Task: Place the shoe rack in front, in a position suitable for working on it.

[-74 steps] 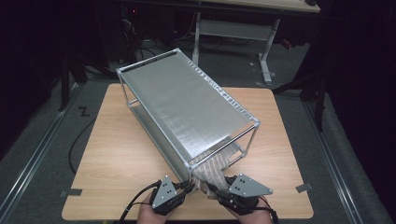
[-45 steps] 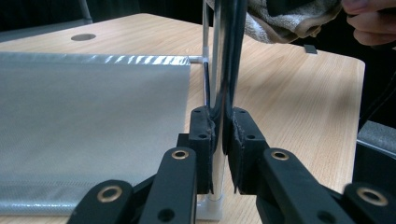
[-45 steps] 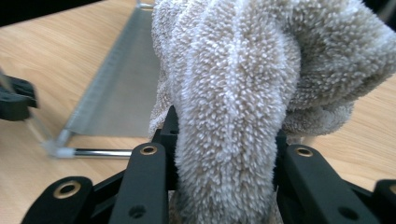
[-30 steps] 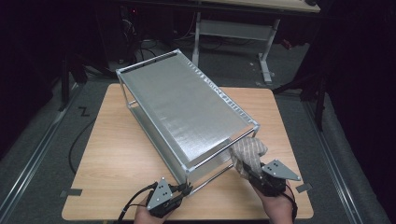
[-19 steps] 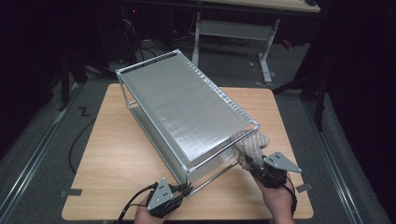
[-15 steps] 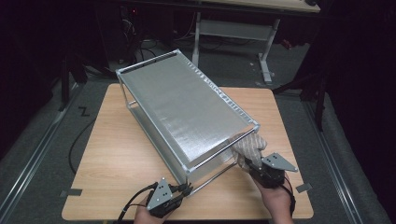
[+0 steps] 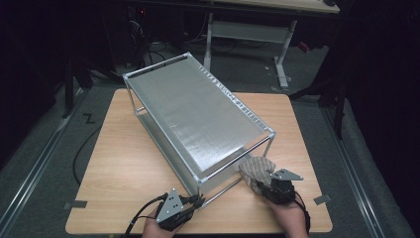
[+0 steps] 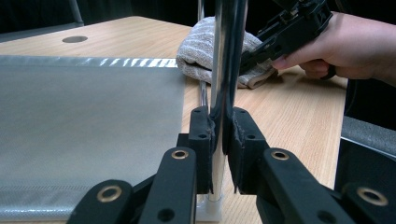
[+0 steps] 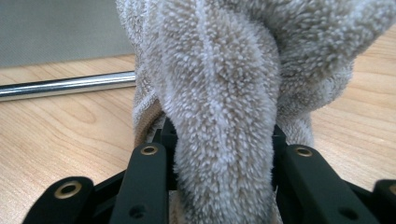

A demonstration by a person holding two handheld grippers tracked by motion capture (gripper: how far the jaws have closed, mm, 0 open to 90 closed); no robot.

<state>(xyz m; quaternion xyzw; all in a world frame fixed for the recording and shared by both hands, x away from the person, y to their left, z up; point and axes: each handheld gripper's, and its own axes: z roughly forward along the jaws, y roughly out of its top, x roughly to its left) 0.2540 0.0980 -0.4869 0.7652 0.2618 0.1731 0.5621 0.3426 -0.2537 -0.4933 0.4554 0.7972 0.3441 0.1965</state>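
The left gripper (image 7: pixel 197 202) clamps the rack's (image 7: pixel 198 116) corner post (image 8: pixel 227 56); the right gripper (image 7: pixel 261 186) pinches a towel (image 7: pixel 257 168) resting on the table (image 7: pixel 124 163) beside the rack; a tug could tip the rack; earlier, the towel was held higher.

Both rigs look the same: left hand-held gripper (image 7: pixel 198 202) and right hand-held gripper (image 7: pixel 258 184) are black, jointed linkages with brass-ringed pivot holes, each topped by a grey triangular plate. A black cable trails behind the left one. Possibly a dark wrist strap behind the right.
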